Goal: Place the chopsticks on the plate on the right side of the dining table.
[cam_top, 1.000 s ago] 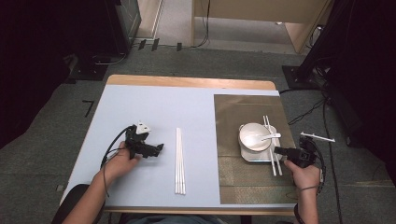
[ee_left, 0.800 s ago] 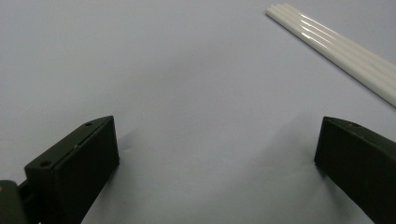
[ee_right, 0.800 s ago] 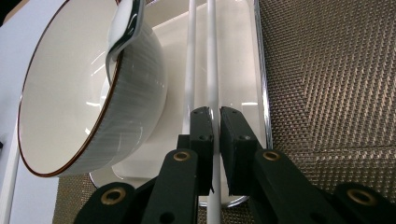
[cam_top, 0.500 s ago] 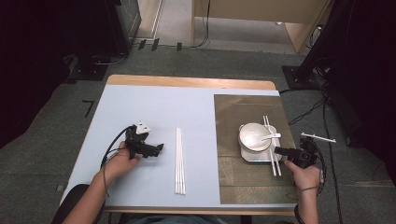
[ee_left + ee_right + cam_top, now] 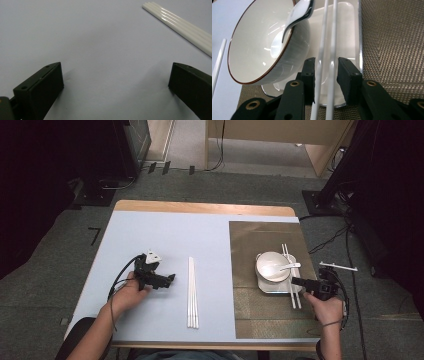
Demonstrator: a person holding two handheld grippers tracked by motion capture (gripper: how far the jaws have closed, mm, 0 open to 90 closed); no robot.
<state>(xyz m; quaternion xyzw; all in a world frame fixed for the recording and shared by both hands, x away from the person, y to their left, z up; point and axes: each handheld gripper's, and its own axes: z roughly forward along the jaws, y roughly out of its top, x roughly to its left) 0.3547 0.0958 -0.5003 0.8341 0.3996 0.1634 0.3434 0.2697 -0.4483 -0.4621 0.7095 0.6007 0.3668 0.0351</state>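
A white bowl (image 5: 272, 266) (image 5: 262, 45) with a white spoon (image 5: 290, 266) (image 5: 299, 15) resting in it stands on a small plate (image 5: 272, 288) (image 5: 347, 30) on the brown woven mat (image 5: 250, 310). Two white chopsticks (image 5: 288, 270) (image 5: 323, 37) lie across the plate's right side. My right gripper (image 5: 296, 281) (image 5: 326, 75) straddles their near ends, jaws narrowly apart, with the sticks still lying separate between them. My left gripper (image 5: 170, 279) (image 5: 116, 82) rests wide open on the pale blue table (image 5: 150, 235), holding nothing, just left of several white chopsticks (image 5: 192, 292) (image 5: 180, 27).
The mat (image 5: 392, 50) covers the table's right part. The table's wooden far edge (image 5: 200, 207) borders a grey floor with cables and dark equipment. A thin white rod (image 5: 339, 266) sticks out by the right hand.
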